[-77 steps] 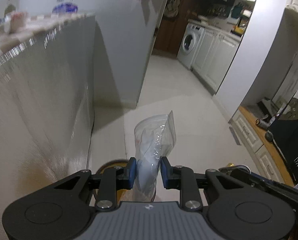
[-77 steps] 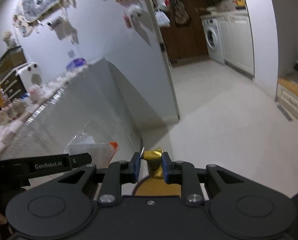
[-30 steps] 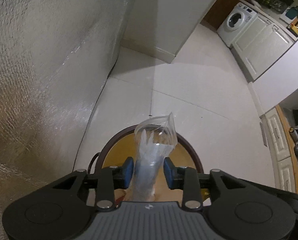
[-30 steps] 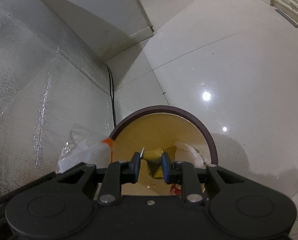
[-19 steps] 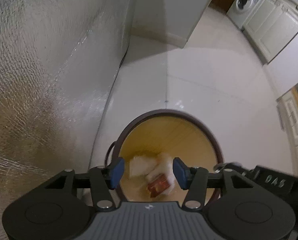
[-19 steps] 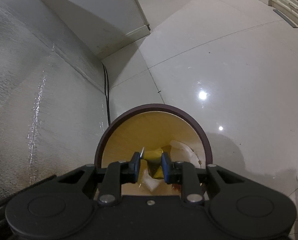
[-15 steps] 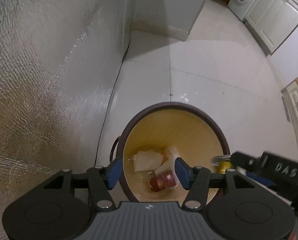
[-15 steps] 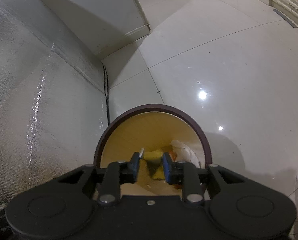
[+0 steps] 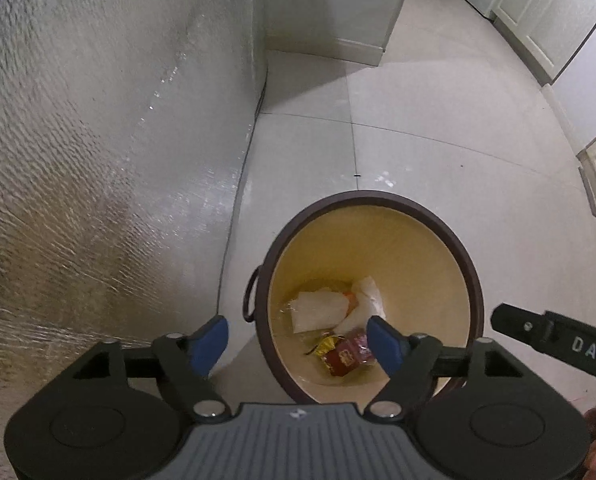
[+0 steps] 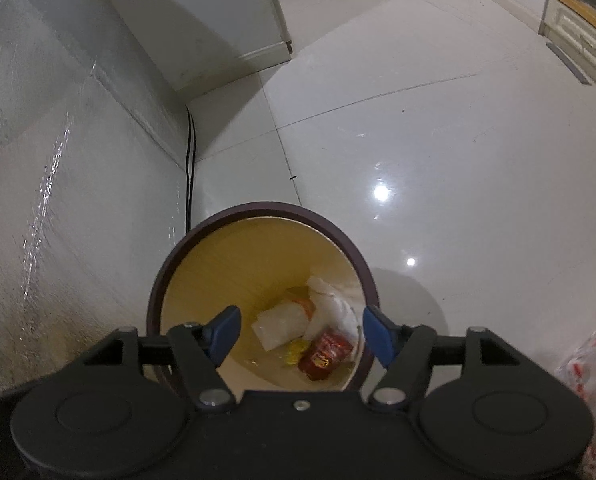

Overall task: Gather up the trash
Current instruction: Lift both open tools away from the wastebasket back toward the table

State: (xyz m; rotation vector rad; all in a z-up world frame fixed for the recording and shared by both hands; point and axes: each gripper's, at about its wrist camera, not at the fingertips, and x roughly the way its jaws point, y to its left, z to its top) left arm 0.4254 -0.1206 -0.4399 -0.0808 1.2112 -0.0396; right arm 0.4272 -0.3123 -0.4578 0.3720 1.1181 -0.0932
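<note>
Both the left gripper (image 9: 298,338) and right gripper (image 10: 300,330) hung spread wide and empty at lower centre, above the round brown-rimmed yellow bin (image 9: 398,248). A clear plastic bag (image 9: 318,310), gold wrapper (image 9: 325,345) and red packet (image 9: 344,357) lay on its bottom.

Left gripper (image 9: 300,342), jaws apart, over bin (image 9: 414,210)

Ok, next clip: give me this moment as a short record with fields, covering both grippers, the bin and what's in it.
left gripper: open, holding nothing, above the bin
right gripper: open, holding nothing, above the bin
bin: round, dark rim, yellow inside, on the tiled floor beside a foil-covered panel
contents: clear plastic bag, gold wrapper, red packet, white crumpled piece
</note>
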